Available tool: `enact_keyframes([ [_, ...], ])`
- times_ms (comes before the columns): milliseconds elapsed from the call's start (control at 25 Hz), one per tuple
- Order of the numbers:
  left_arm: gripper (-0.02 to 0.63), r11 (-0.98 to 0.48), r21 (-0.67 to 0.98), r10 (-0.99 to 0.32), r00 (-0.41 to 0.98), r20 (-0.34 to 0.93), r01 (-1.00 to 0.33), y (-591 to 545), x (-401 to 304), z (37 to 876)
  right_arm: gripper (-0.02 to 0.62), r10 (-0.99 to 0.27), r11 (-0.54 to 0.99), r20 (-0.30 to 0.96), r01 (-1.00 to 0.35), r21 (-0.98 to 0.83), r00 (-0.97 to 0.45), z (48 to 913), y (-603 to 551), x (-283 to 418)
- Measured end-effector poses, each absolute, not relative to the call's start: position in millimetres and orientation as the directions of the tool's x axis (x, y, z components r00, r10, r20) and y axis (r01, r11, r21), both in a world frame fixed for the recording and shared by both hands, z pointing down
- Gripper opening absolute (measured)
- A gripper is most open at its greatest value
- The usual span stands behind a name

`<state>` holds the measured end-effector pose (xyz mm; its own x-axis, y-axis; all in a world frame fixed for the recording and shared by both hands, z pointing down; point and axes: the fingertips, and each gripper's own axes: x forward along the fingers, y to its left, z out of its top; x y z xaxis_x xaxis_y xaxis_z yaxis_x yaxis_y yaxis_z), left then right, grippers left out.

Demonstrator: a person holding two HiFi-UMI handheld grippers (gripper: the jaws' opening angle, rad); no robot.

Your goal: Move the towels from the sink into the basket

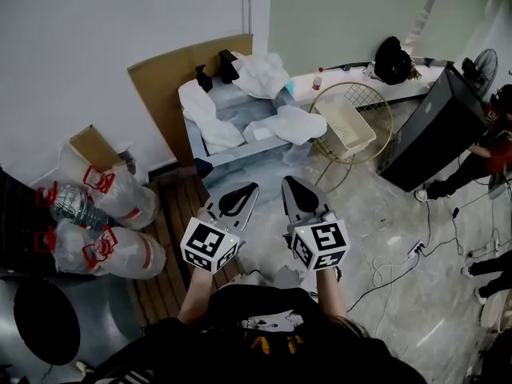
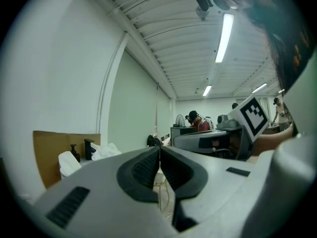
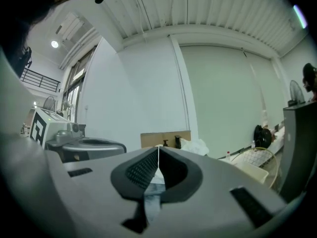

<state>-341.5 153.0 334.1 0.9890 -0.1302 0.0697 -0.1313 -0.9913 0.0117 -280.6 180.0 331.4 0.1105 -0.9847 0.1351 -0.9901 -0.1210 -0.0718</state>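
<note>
Over the sink's [image 1: 240,160] rim, white towels [image 1: 294,123], well beyond left gripper [image 1: 254,186] and right gripper [image 1: 285,180], fingers pressed together

Both grippers [image 1: 232,200] [image 1: 302,197] level, closed, empty.

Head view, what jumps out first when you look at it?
White towels lie heaped over the grey sink by the far wall, with a round gold wire basket standing just to its right. Down in front, the left gripper and the right gripper point towards them side by side, both shut and empty.
</note>
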Motion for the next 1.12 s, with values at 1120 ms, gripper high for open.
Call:
enact_keyframes([
  [1120, 0.009, -0.974, 0.064, -0.204, 0.968, 0.146, -0.215, 49, -160, 368, 0.008, -0.979, -0.044, 0.203, -0.985, -0.167, 0.010, 376, 71, -88],
])
